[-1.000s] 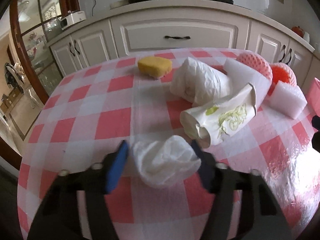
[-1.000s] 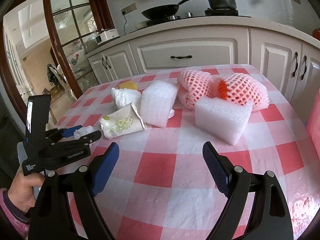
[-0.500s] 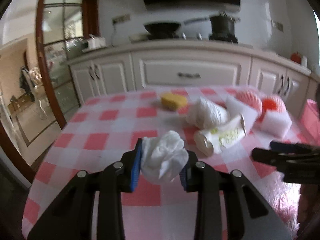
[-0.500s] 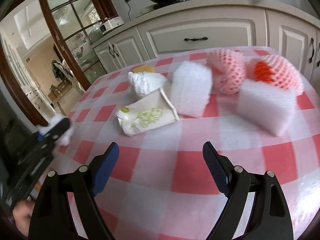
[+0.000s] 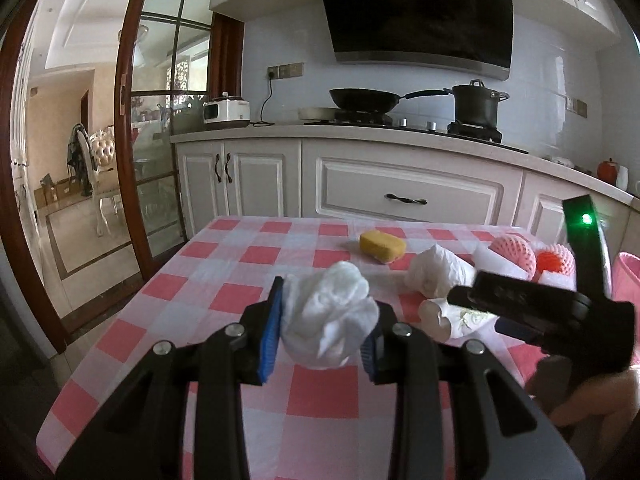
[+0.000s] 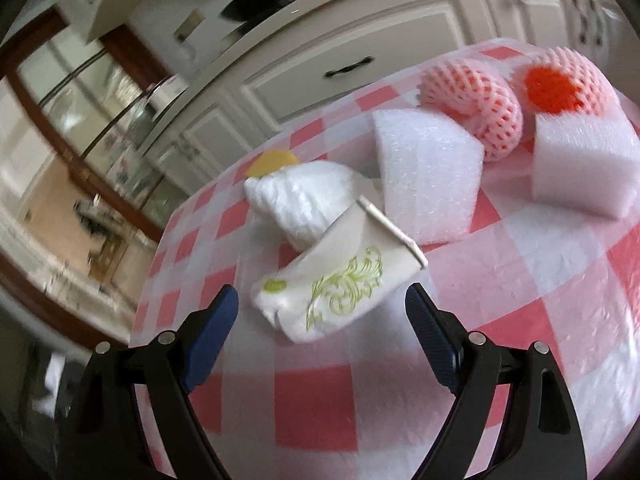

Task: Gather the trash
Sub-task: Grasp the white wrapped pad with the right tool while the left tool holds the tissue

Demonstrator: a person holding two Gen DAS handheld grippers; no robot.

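My left gripper point(image 5: 320, 326) is shut on a crumpled white tissue point(image 5: 328, 316) and holds it above the red-and-white checked table point(image 5: 224, 296). My right gripper point(image 6: 322, 314) is open, its fingers on either side of a crushed paper cup with a green print point(image 6: 336, 284) that lies on its side on the table. The right gripper also shows in the left wrist view point(image 5: 532, 308), in front of the cup point(image 5: 444, 316). A second white wad point(image 6: 304, 200) lies just behind the cup.
Two white foam blocks point(image 6: 428, 176) point(image 6: 584, 164), two pink foam fruit nets point(image 6: 476, 104) point(image 6: 564, 80) and a yellow sponge point(image 5: 382, 246) lie further back. A pink bin point(image 5: 626, 276) stands at the table's right. Kitchen cabinets point(image 5: 400, 196) stand behind the table.
My left gripper closed on the tissue and lifted it off the table. My right gripper moved left and down until its open fingers flank the paper cup.
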